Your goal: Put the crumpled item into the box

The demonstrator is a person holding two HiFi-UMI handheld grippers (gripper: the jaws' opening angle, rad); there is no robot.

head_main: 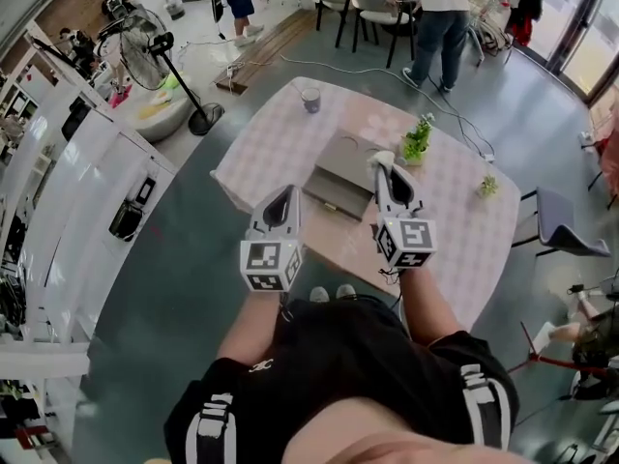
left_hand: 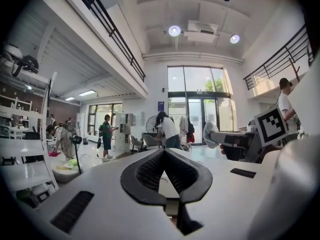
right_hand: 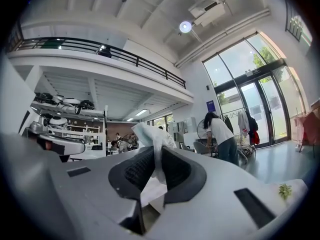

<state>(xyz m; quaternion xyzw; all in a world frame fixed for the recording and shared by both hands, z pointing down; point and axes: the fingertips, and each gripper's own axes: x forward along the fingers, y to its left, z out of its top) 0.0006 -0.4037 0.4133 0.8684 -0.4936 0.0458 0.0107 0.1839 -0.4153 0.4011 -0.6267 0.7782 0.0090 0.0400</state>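
Right gripper (head_main: 389, 174) is up over the table (head_main: 464, 249), jaws clamped on the crumpled item (right_hand: 149, 134), a white wad of paper or tissue poking out past the tips. It looks pinched by a single fold, so I'd call that a light hold. The wad hangs just at the right edge of the box (head_main: 338, 167), which lies flat in the middle of the table; how wide its top stands open is hard to tell from the head view. Left gripper (head_main: 287, 199) hovers at the near left of the box, jaws closed together with nothing between them. For the carry, the good move is to ease the wad a little left until it sits squarely over the opening. It should then go down inside before the jaws part, because something this light may drift or cling to a pad if dropped from height. Mind the small potted plant (head_main: 418, 141) just right of the gripper. The left one could steady the box's near edge should it shift.
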